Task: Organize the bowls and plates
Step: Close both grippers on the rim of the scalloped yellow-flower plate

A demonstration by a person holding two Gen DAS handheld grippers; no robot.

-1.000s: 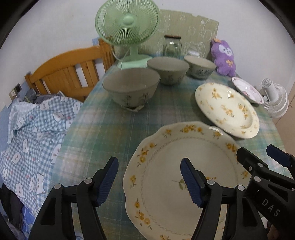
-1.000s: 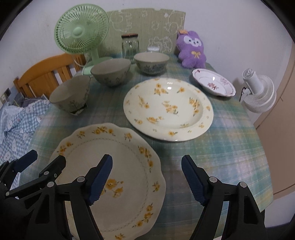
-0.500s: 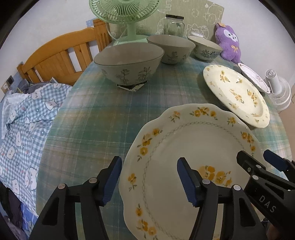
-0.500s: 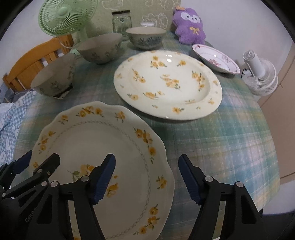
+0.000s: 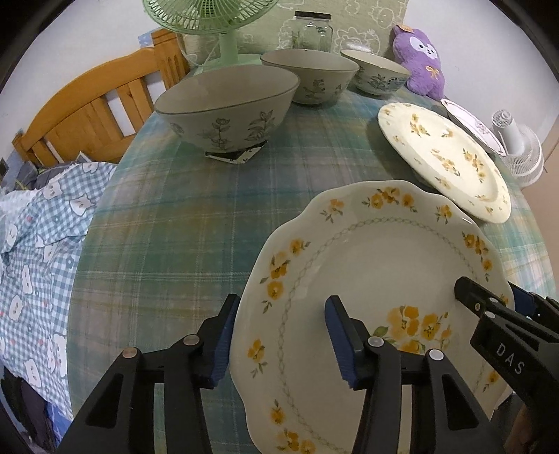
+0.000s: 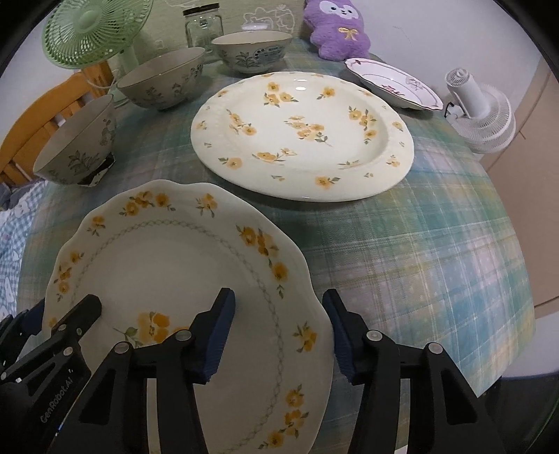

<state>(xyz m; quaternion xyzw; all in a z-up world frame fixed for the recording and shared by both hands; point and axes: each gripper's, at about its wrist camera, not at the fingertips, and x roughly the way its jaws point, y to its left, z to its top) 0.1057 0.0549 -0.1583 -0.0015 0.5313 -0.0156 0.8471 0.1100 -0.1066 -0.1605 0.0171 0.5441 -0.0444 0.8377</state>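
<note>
- Left tongs (image 5: 277,337): spread wide, nothing pinched. The left rim of the scalloped plate (image 5: 377,265) is straddled, one pad outside the edge, the other over the plate's well. Whether a pad touches the china cannot be told.
- Right tongs (image 6: 279,330): likewise spread and empty, set astride the right rim of the same plate, left pad over the well, right pad beyond the edge above the cloth.
- Scalloped plate: lying flat at the near edge of the desk (image 6: 436,251), yellow flowers round the border. It is judged to be the piece in hand; the step is taken to be the approach to a two-sided grasp, not yet closed.
- Next move, as judged: both tongs are to be closed on opposite rims together, then the plate lifted level. An uneven pinch on glazed china is likely to slip or tip.
- Large flowered plate (image 6: 304,134): just beyond, close to the scalloped plate but apart from it. A probable stacking place, judged only from its size.
- Small pink-trimmed plate (image 6: 394,82): farther right, near the desk's edge.
- Three bowls (image 5: 227,104), (image 5: 311,75), (image 5: 375,75): ranged in a row along the far left, unstacked, the nearest resting on a dark folded scrap.
- Beyond: green fan (image 6: 91,29), glass jar (image 6: 202,24), purple plush (image 6: 337,29).
</note>
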